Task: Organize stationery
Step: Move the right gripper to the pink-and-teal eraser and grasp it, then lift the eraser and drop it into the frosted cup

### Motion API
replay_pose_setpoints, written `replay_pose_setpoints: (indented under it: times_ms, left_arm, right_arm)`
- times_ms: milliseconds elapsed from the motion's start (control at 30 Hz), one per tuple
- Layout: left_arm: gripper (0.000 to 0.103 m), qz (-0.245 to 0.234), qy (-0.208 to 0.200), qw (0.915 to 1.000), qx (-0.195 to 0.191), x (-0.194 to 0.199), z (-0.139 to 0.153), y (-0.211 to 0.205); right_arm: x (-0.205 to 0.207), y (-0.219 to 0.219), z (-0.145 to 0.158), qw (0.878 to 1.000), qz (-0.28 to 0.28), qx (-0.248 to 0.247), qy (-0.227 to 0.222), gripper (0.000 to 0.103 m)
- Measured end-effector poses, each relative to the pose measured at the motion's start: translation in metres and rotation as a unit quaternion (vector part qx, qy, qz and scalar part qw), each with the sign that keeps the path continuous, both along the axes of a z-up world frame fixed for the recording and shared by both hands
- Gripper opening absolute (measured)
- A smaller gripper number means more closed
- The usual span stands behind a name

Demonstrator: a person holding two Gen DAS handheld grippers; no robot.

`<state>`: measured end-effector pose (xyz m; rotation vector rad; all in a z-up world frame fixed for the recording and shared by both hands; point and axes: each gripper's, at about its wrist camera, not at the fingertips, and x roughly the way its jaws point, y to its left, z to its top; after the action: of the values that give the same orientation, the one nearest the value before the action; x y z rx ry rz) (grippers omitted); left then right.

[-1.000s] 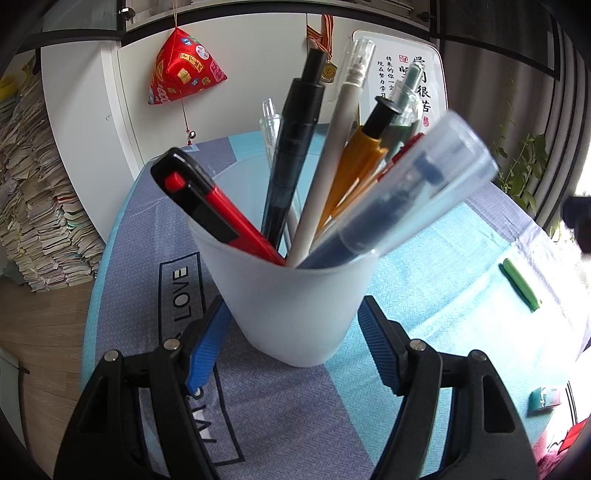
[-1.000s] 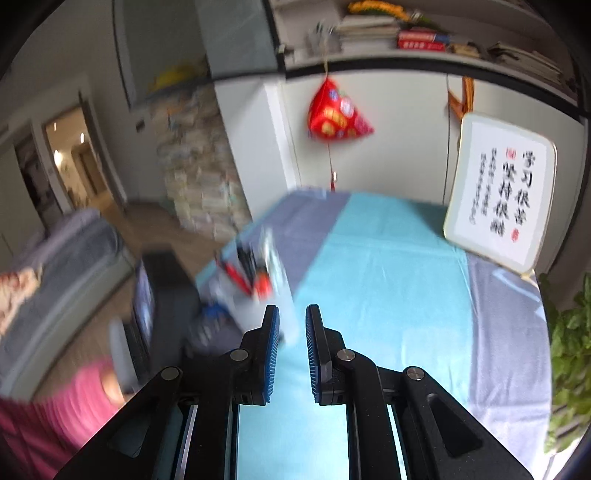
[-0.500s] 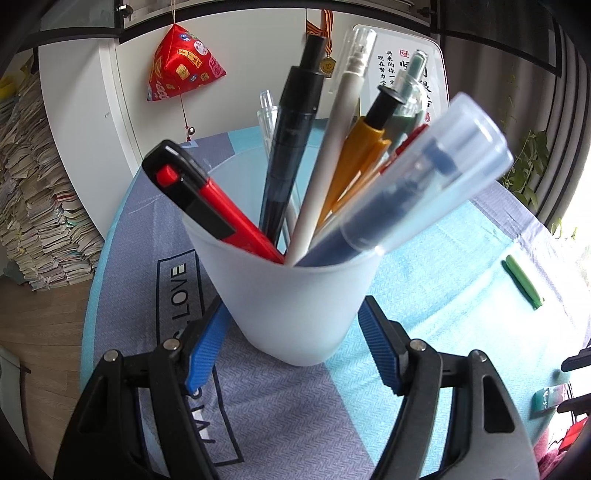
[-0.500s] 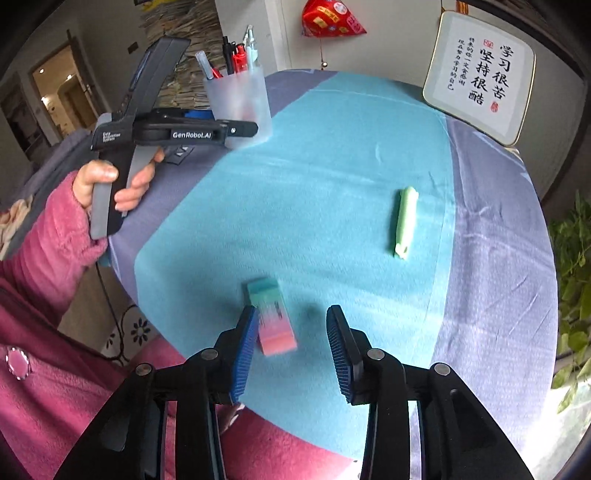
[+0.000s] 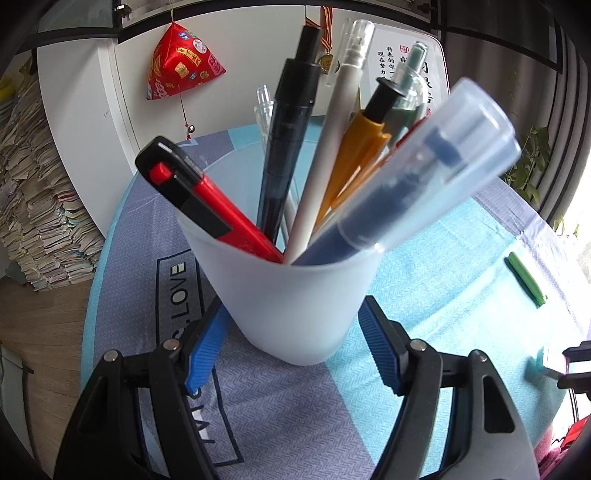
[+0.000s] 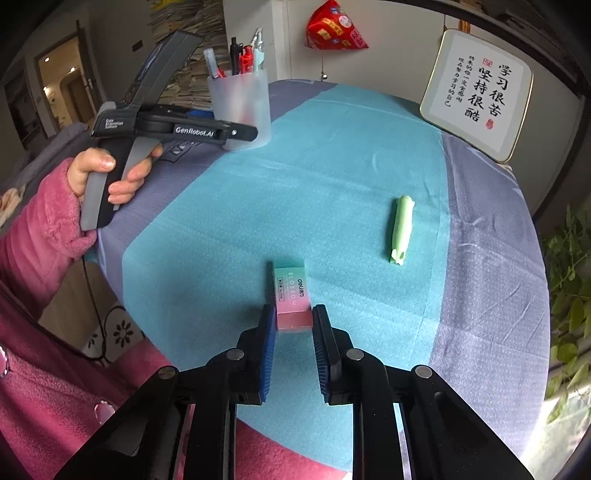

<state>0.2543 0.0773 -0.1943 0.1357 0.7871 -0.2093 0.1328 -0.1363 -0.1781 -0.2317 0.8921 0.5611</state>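
Note:
A frosted white pen cup (image 5: 295, 295) with several pens stands on the round table's cloth, and my left gripper (image 5: 291, 350) is shut on its base. The right wrist view shows that cup (image 6: 240, 99) far left, with a hand (image 6: 110, 173) on the left gripper's grip. A pink and teal eraser (image 6: 291, 291) lies flat near the front edge. My right gripper (image 6: 294, 321) is closing on its near end, blue pads touching both sides. A pale green pen-shaped piece (image 6: 400, 230) lies apart to the right.
A framed calligraphy board (image 6: 478, 94) leans at the table's back right. A red pouch (image 6: 334, 27) hangs on the wall behind. A plant (image 6: 569, 277) stands off the right edge, paper stacks (image 5: 33, 206) far left. A pink sleeve (image 6: 37, 236) reaches in from the left.
My right gripper came down from above the table to the eraser, opened, then closed its jaws around it. The left gripper and the cup stayed where they were.

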Motion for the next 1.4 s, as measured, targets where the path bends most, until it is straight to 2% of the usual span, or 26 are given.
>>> replay_pose_setpoints:
  times_ms: [267,433,600,733,967,1167,1400]
  left_arm:
    - [0.071,0.000,0.001,1.0000,-0.001,0.000,0.000,-0.001]
    - [0.071,0.000,0.001,1.0000,-0.002,0.000,-0.001,-0.002]
    - [0.071,0.000,0.001,1.0000,-0.003,0.000,-0.001,-0.001]
    - [0.071,0.000,0.002,1.0000,-0.004,0.000,-0.001,-0.001]
    - [0.071,0.000,0.004,1.0000,-0.007,0.001,-0.001,-0.001]
    - [0.071,0.001,0.005,1.0000,-0.006,0.001,-0.002,-0.002]
    - [0.071,0.001,0.005,1.0000,-0.006,0.002,-0.002,-0.001]
  right_arm:
    - [0.017,0.007,0.030,0.999,-0.018,0.010,-0.047,0.020]
    - [0.027,0.015,0.054,0.997,-0.014,0.043,-0.066,0.020]
    - [0.042,0.038,0.088,0.993,0.024,0.090,-0.076,0.020]
    - [0.060,0.066,0.106,0.989,0.064,0.096,-0.089,0.020]
    - [0.086,0.105,0.102,0.989,0.103,0.072,-0.074,0.020]
    - [0.096,0.112,0.092,0.990,0.108,0.063,-0.061,0.020]
    - [0.104,0.121,0.095,0.991,0.113,0.048,-0.051,0.020]
